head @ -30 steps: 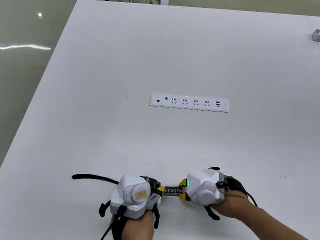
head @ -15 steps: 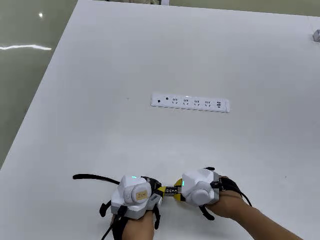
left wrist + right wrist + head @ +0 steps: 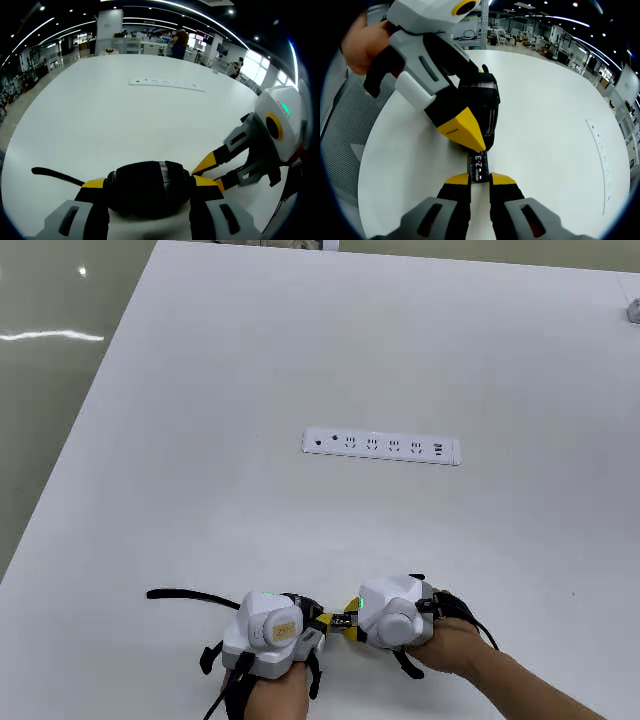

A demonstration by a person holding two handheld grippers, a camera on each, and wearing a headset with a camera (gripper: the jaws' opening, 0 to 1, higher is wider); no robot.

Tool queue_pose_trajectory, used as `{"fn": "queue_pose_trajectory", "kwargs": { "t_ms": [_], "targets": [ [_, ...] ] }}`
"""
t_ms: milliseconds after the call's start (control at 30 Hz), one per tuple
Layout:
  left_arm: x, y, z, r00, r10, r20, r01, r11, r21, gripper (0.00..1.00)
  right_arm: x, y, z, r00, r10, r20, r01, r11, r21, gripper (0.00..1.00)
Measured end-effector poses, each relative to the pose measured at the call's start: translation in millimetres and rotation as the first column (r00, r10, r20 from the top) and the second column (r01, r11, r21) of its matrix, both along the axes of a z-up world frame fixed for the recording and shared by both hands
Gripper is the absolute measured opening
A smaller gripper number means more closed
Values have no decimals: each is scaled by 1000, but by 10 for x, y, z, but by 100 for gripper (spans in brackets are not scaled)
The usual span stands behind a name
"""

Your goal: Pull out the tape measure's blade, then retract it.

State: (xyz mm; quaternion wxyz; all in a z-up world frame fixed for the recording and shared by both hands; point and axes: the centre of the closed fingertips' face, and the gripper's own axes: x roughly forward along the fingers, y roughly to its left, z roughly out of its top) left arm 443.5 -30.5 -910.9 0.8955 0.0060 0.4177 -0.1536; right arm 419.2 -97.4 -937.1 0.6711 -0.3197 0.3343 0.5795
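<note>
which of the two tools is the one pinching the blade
The right tool: its jaws are shut on the end of the numbered blade. The left tool instead clamps the black tape measure case.

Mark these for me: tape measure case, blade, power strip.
tape measure case (image 3: pixel 149 186): left gripper view, middle of the black housing.
blade (image 3: pixel 478 166): right gripper view, on the printed numbers.
power strip (image 3: pixel 380 445): head view, middle of its white face.
</note>
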Motion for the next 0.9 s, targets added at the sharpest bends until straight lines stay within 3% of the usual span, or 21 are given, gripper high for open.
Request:
{"fn": "queue_pose_trajectory", "kwargs": {
  "t_ms": [900],
  "targets": [
    [0,2,-4,1000,-9,5,9,1000,5,61,-2,77,0,1000,-2,-24,3,999,33,13]
  ]
}}
